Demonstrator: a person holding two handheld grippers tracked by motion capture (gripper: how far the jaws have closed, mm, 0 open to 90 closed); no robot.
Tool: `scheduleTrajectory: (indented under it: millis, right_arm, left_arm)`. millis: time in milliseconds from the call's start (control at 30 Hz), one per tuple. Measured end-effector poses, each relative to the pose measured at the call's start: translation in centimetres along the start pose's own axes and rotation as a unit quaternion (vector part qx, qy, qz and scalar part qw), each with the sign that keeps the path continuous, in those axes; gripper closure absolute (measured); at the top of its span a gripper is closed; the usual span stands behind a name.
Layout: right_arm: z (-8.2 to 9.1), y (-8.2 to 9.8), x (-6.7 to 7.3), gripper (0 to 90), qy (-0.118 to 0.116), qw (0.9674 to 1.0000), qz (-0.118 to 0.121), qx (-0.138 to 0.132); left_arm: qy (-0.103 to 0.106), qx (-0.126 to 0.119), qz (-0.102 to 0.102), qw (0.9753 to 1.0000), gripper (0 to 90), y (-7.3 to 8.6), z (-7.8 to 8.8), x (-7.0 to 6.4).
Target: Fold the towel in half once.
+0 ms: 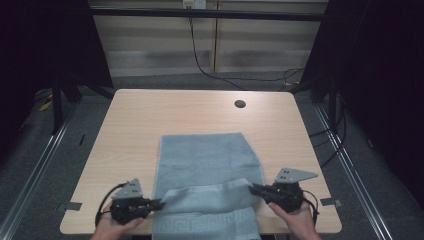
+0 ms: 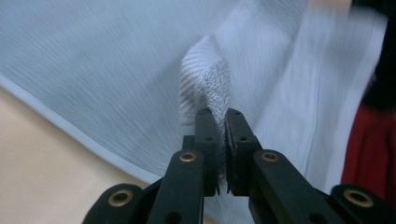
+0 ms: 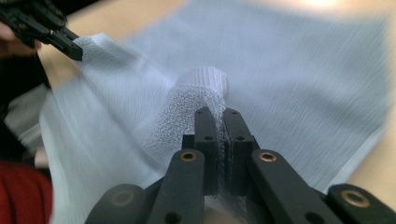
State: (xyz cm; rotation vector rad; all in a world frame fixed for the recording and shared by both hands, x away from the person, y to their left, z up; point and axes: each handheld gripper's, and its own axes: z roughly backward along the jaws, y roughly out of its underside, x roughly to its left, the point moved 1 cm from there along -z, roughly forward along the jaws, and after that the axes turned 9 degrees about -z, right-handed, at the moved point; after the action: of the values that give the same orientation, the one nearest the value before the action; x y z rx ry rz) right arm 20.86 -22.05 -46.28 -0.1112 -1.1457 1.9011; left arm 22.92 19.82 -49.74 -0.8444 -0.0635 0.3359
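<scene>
On the table [image 1: 150, 115], we pinch the towel [image 1: 205, 155] with both grippers [image 1: 156, 204] [image 1: 254, 190] to fold it evenly.

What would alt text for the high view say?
Two hand-held grippers, left gripper and right gripper, pinch opposite ends of a grey towel, folding it on a wooden table. The towel's near end hangs over the table edge.

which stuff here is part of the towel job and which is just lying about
In the job:
- grey towel, spread on the table
- left tongs, shut on its near left corner
- right tongs, shut on its near right corner

Lying about:
- round hole in the table
- black cables behind
</scene>
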Motion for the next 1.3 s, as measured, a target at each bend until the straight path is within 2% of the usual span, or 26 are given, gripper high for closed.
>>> scheduleTrajectory:
  millis: [67,133,167,200,233,267,300,367,433,567,633,700,733,800,867,900,1033,1067,1133,1167,1233,1300]
  right_arm:
    - [-1.1,1.1,-0.3,86.6,-0.003,0.9998,-0.003,0.021]
    - [-1.9,1.5,-0.6,86.6,-0.004,0.9994,-0.009,0.034]
    - [-2.4,1.6,-0.7,86.6,0.002,0.9990,-0.006,0.045]
    - [-2.9,1.7,-0.8,86.5,0.017,0.9982,0.005,0.057]
    - [-3.3,1.6,-1.0,86.6,0.022,0.9978,0.011,0.061]
    - [-3.5,1.4,-1.4,86.6,0.023,0.9978,0.007,0.061]
    - [-3.8,1.1,-1.6,86.6,0.036,0.9972,0.012,0.064]
    - [-4.4,0.5,-2.2,86.6,0.047,0.9966,0.018,0.066]
    - [-5.1,-0.3,-2.7,86.6,0.061,0.9957,0.025,0.065]
    - [-6.7,-2.1,-3.9,86.6,0.089,0.9934,0.034,0.064]
    - [-7.4,-3.0,-4.8,86.6,0.097,0.9932,0.025,0.059]
    - [-8.1,-3.9,-5.7,86.6,0.106,0.9928,0.021,0.052]
    - [-8.3,-4.3,-6.1,86.6,0.111,0.9926,0.014,0.048]
    - [-8.6,-5.1,-6.8,86.6,0.111,0.9933,0.004,0.034]
    - [-8.3,-5.5,-7.0,86.6,0.102,0.9946,-0.007,0.013]
    - [-7.8,-5.7,-6.8,86.6,0.095,0.9955,-0.006,0.002]
    - [-4.4,-6.3,-4.9,86.3,0.069,0.9963,0.009,-0.050]
    - [-3.7,-6.2,-4.4,86.0,0.064,0.9963,0.011,-0.057]
    - [-1.7,-5.7,-3.3,84.4,0.052,0.9954,0.029,-0.075]
    - [-0.9,-5.2,-2.9,83.9,0.049,0.9952,0.027,-0.080]
    - [-0.1,-4.0,-2.2,82.8,0.045,0.9959,0.036,-0.070]
    - [0.2,-2.5,-1.8,77.3,0.038,0.9972,0.034,-0.056]
  left_arm:
    - [-0.002,0.007,-0.010,0.9999,85.0,-0.1,-0.7,0.2]
    - [-0.016,0.007,-0.015,0.9997,85.2,-0.3,-1.0,0.5]
    - [-0.026,0.007,-0.019,0.9995,85.3,-0.4,-1.1,0.7]
    - [-0.033,0.008,-0.019,0.9992,85.4,-0.4,-1.1,1.1]
    - [-0.044,0.006,-0.015,0.9989,85.4,-0.6,-1.2,1.5]
    - [-0.056,0.005,-0.011,0.9984,85.4,-0.7,-1.4,2.0]
    - [-0.060,0.007,-0.007,0.9981,85.4,-0.7,-1.4,2.6]
    - [-0.064,-0.001,0.014,0.9978,85.4,-0.9,-1.7,4.1]
    - [-0.072,-0.005,0.024,0.9971,85.3,-1.2,-2.0,5.4]
    - [-0.090,-0.013,0.031,0.9954,85.3,-1.8,-2.7,7.5]
    - [-0.098,-0.020,0.045,0.9939,85.1,-2.0,-3.1,8.4]
    - [-0.099,-0.023,0.044,0.9939,85.2,-2.4,-3.3,9.2]
    - [-0.110,-0.024,0.046,0.9925,85.1,-2.5,-3.3,9.5]
    - [-0.111,-0.032,0.059,0.9916,85.2,-2.8,-3.2,10.0]
    - [-0.110,-0.049,0.057,0.9911,85.2,-2.9,-2.5,9.8]
    - [-0.113,-0.058,0.049,0.9907,85.2,-3.0,-1.9,9.5]
    - [-0.117,-0.116,0.046,0.9853,84.8,-3.4,1.0,8.4]
    - [-0.116,-0.126,0.037,0.9845,84.8,-3.5,1.9,8.0]
    - [-0.108,-0.133,0.029,0.9848,84.3,-3.2,2.7,7.2]
    - [-0.104,-0.130,0.025,0.9857,83.8,-2.9,2.9,6.7]
    - [-0.095,-0.119,0.016,0.9882,82.5,-2.2,3.0,5.8]
    - [-0.081,-0.108,0.008,0.9907,79.6,-1.6,2.9,4.9]
